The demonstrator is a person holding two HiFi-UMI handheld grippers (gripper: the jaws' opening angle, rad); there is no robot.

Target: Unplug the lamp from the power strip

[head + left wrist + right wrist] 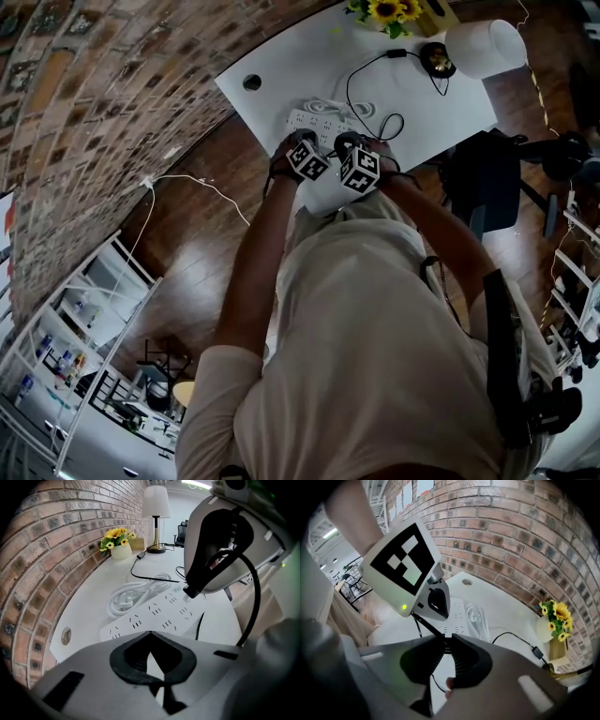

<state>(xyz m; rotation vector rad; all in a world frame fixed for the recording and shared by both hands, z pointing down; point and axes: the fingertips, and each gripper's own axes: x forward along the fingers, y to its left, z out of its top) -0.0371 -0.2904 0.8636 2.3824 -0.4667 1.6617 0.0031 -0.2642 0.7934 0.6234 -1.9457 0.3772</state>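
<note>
The right claw [450,641] was clamped on the lamp's plug [191,591]. The plug hung just above the strip [150,616] beneath it, and whether the prongs were fully clear could not be told. The left claw [149,634] was closed on nothing, its tip at the strip's near edge, just beside the right claw.

If a prong was catching, a further pull could likely drag the strip up or along the counter [89,602], since the left claw may not have been pressing it down. The hold on the plug looked narrow, so a tilted pull could let it slip and drop onto the sockets. The cord [154,579] ran ahead of the claws to the lamp [155,503], and hauling it taut might tug the lamp.
</note>
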